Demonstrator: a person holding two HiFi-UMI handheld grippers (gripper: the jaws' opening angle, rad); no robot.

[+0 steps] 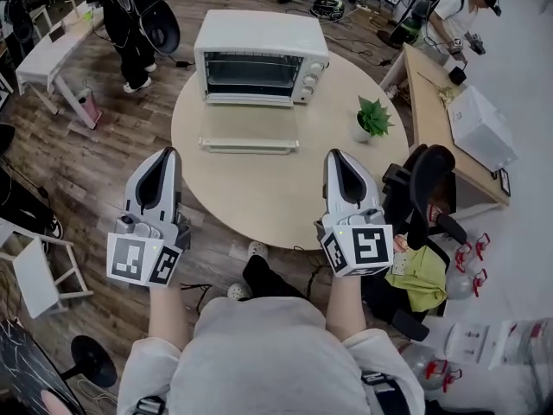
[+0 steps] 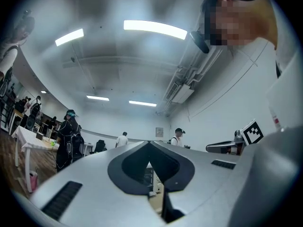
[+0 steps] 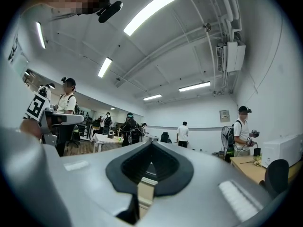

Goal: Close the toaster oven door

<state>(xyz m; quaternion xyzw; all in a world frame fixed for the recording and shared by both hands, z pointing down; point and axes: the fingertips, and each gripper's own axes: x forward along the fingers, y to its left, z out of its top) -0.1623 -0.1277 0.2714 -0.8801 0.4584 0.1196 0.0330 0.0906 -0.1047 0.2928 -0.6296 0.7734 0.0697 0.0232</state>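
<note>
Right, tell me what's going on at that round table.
A person holds two-jaw tongs in each hand at the near edge of the round beige table. Both the left tongs and right tongs are shut and empty. The white toaster oven sits at the far side, its glass door folded down flat, untouched. Closing has not begun.

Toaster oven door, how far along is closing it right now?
Done: nothing yet; the toaster oven's door lies folded down flat over the table. In hand: nothing; the left gripper and right gripper hover by the table's near edge, jaws together and empty, short of the door. Left: reach the door's front edge, lift it and swing it shut.
</note>
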